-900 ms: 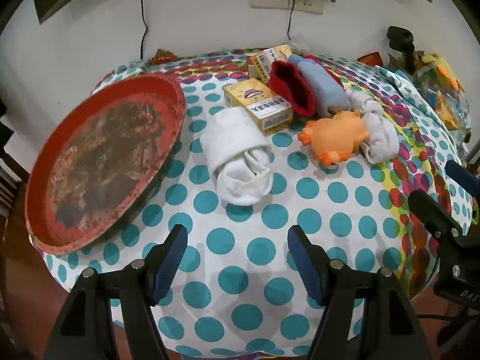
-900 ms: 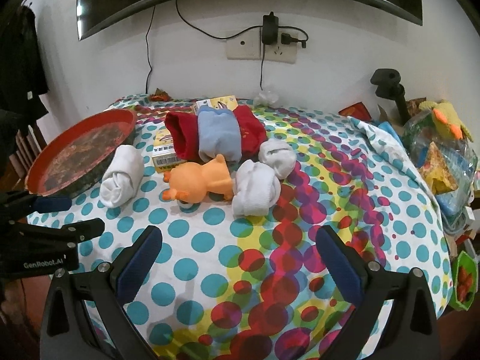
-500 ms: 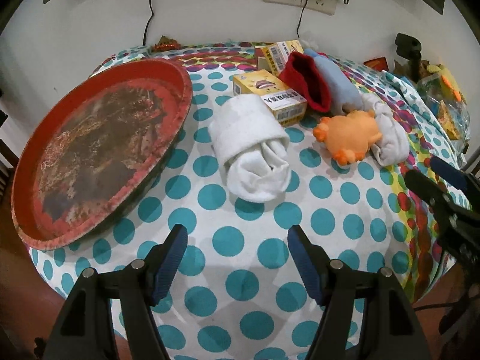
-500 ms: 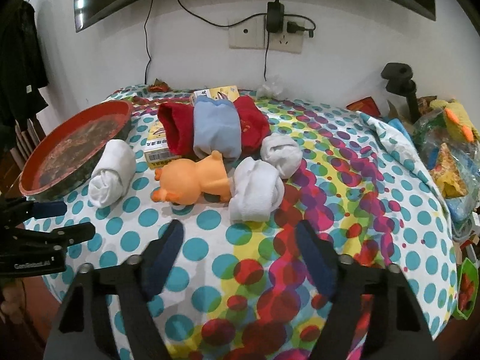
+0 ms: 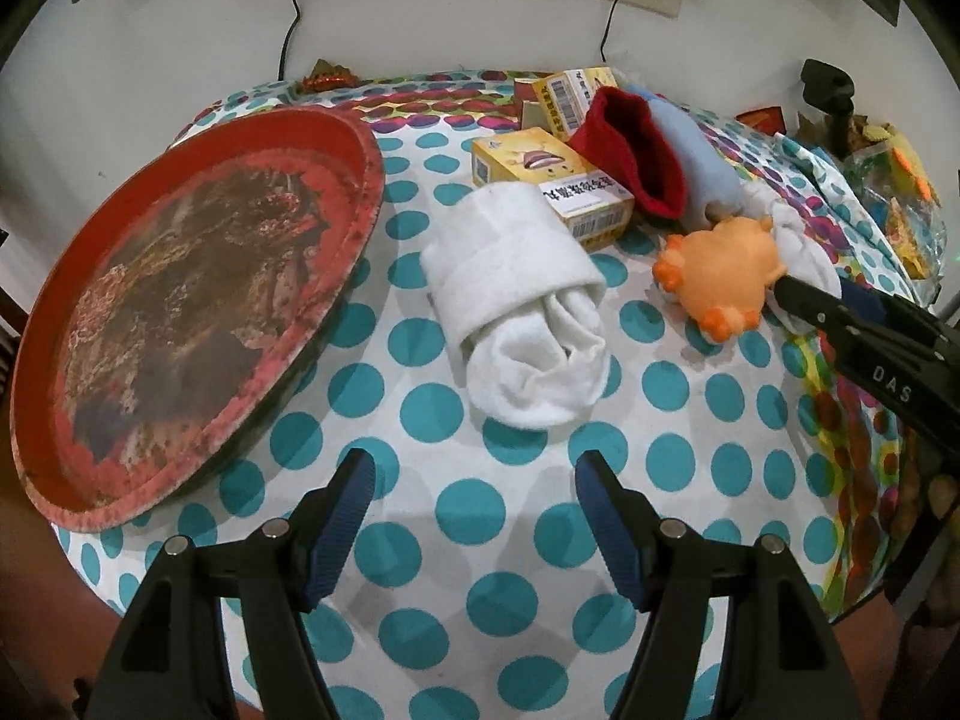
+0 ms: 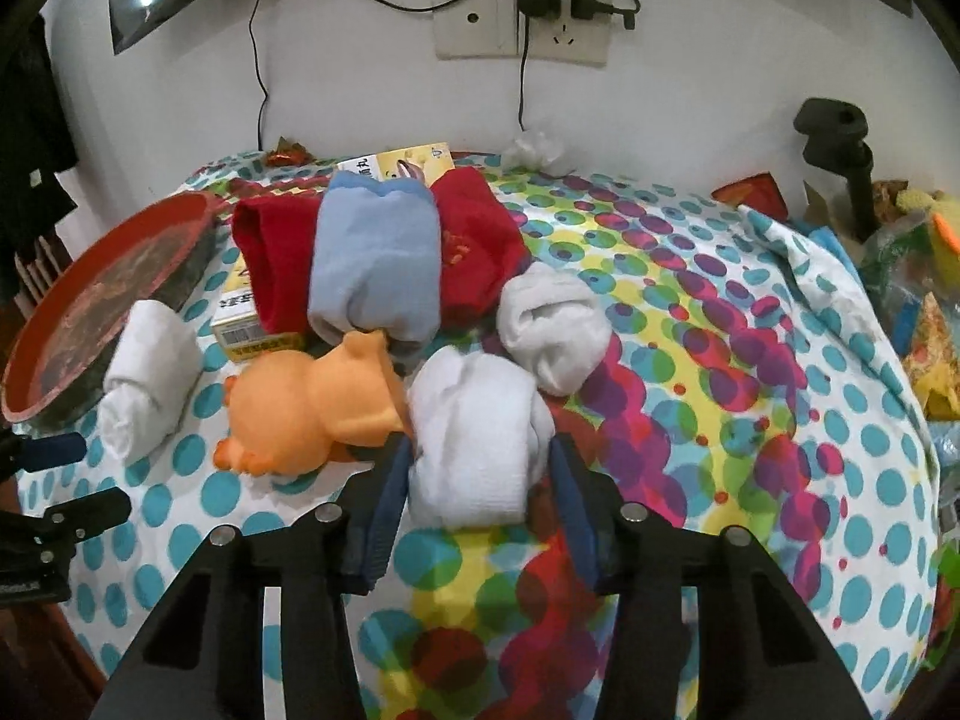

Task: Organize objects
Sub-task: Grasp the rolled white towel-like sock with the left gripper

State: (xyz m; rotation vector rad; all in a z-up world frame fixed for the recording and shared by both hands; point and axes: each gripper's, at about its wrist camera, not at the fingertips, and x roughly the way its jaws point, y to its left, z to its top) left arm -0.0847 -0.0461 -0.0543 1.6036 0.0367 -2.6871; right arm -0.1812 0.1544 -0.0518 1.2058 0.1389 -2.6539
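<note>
My right gripper [image 6: 480, 480] has its jaws on both sides of a white rolled sock [image 6: 477, 438], touching it, beside an orange rubber toy [image 6: 312, 408]. A second white sock roll [image 6: 552, 324] lies just beyond. My left gripper [image 5: 474, 504] is open and empty, a little short of another white sock roll [image 5: 522, 306]. A round red tray [image 5: 180, 300] sits to its left, also in the right wrist view [image 6: 90, 306]. Red and blue socks [image 6: 372, 258] and yellow boxes [image 5: 558, 180] lie behind.
The table carries a polka-dot cloth [image 5: 420, 420] against a wall with a socket [image 6: 522, 30]. Bags and toys [image 6: 912, 312] crowd the right edge. A black stand [image 6: 840, 156] rises at the back right. The right gripper's finger shows in the left wrist view [image 5: 852, 324].
My right gripper moved forward and narrowed around the near white sock roll. My left gripper moved closer to the other white roll and stayed open.
</note>
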